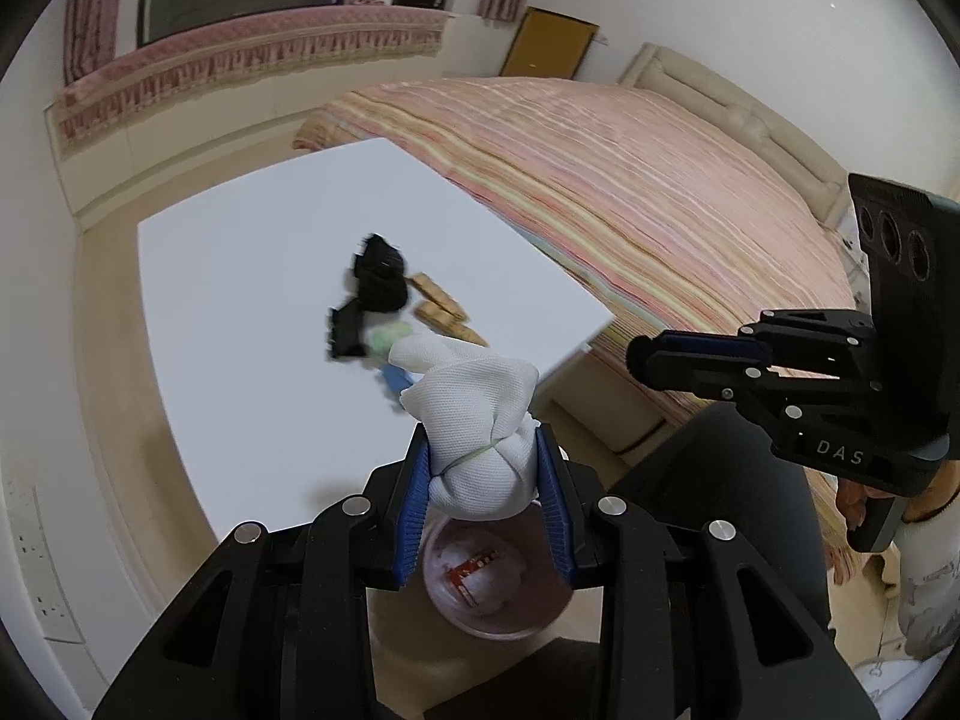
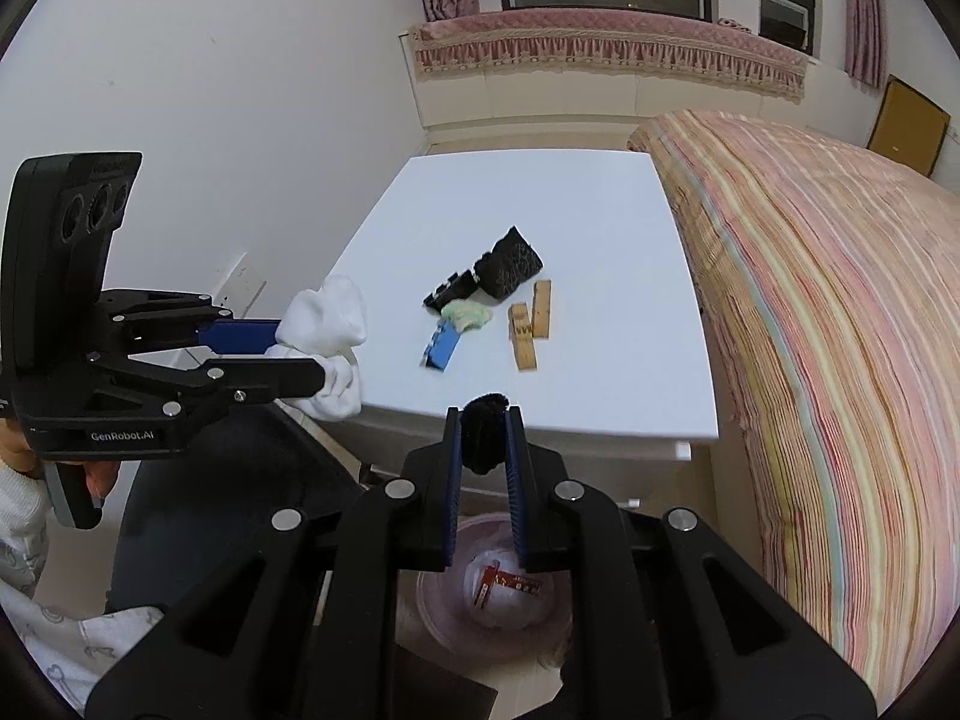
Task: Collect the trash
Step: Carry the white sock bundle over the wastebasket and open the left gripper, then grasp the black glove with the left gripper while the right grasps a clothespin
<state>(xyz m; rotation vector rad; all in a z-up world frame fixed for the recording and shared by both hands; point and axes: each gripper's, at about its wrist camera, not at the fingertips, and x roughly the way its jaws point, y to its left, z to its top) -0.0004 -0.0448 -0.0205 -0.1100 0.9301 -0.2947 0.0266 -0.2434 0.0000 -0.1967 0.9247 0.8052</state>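
The left tongs (image 1: 483,468) are clamped on a white cloth bundle (image 1: 474,420), held in the air above a pink bin (image 1: 492,618) on the floor. On the white surface (image 2: 600,210) beyond lie black scraps (image 2: 510,270), a green wad (image 2: 468,313), a blue piece (image 2: 441,348) and wooden clips (image 2: 531,324), beside the striped bed (image 2: 840,300). The right tongs (image 2: 483,441) pinch a black fuzzy lump (image 2: 483,429), also over the bin, near the surface's edge.
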